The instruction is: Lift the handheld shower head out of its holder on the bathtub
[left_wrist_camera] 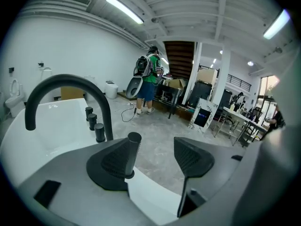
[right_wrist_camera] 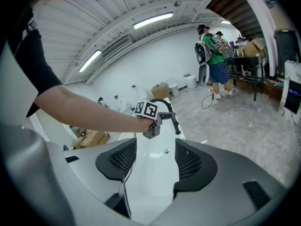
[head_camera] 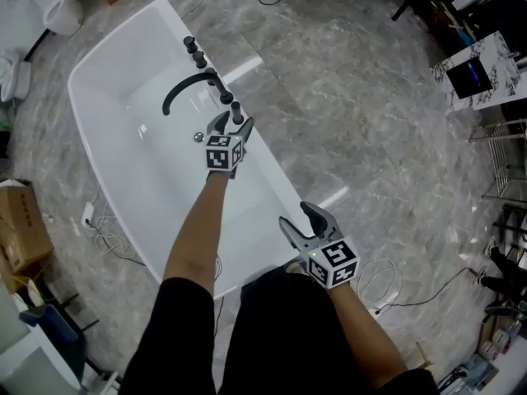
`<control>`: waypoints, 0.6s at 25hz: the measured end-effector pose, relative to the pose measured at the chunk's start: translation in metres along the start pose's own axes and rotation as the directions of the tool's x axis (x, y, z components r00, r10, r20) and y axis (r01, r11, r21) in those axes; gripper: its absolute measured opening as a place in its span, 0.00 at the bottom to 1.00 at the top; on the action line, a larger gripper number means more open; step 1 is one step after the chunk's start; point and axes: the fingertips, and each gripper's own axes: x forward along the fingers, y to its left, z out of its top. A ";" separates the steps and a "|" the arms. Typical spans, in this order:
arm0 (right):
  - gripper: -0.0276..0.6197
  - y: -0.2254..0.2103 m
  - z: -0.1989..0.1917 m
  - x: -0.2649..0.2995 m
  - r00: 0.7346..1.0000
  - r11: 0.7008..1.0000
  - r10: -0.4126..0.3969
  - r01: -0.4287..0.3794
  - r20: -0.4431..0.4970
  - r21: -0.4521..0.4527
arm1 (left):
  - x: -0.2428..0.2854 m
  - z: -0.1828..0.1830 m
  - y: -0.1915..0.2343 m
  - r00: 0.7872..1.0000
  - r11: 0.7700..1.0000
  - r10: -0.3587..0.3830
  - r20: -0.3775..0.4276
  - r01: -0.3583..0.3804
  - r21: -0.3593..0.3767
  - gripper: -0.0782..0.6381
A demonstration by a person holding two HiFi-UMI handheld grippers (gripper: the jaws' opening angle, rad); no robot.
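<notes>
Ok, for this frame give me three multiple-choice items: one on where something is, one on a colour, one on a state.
1. Where is the handheld shower head?
A) lying in the basin
B) upright on the bathtub rim, between the left gripper jaws
C) lifted clear, over the floor

2. What colour is the curved spout?
A) chrome
B) white
C) black

3. How do the right gripper jaws stand?
A) apart, with nothing between them
B) shut on the shower head
C) shut on a cable

Answers:
1 B: the left gripper view shows it standing on the rim between the parted jaws, close to one pad.
2 C: it arcs dark against the white tub.
3 A: the right gripper view shows a clear gap with only the tub beyond.
</notes>
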 end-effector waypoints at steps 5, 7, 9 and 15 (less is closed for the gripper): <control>0.39 0.001 0.001 0.009 1.000 1.000 -0.008 0.008 0.017 0.018 | 0.017 -0.010 0.012 0.999 1.000 0.004 -0.032 -0.004 -0.004 0.49; 0.39 0.005 -0.002 0.014 1.000 1.000 -0.001 0.001 0.009 0.017 | 0.025 -0.012 0.018 0.999 1.000 0.009 -0.046 -0.009 -0.003 0.49; 0.39 0.009 -0.007 0.019 1.000 1.000 0.010 -0.010 -0.006 0.014 | 0.032 -0.014 0.024 0.998 1.000 0.020 -0.063 -0.020 0.004 0.49; 0.39 0.018 -0.024 0.020 0.999 0.999 0.036 -0.036 -0.038 0.000 | 0.048 -0.024 0.033 0.993 0.999 0.041 -0.108 -0.040 0.010 0.49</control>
